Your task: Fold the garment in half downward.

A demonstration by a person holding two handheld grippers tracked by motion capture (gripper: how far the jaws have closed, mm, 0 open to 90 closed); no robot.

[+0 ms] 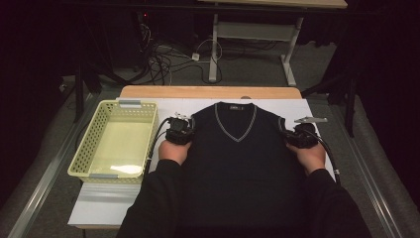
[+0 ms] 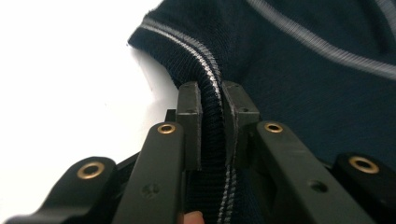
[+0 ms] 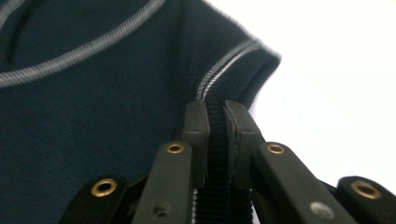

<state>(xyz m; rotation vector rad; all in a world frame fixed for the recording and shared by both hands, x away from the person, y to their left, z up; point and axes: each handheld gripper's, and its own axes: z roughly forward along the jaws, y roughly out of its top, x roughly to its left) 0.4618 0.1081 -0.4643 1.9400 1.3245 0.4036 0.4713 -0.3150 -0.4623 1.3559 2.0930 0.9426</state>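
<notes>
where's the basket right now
In the high view the yellow-green basket sits at the table's left edge, just left of the left gripper and the dark sweater vest.

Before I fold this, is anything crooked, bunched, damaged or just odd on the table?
Nothing stands out. The vest lies flat and square on the white sheet, V-neck centred. The left claw and right claw each pinch an armhole edge. The basket sits upright beside it.
</notes>
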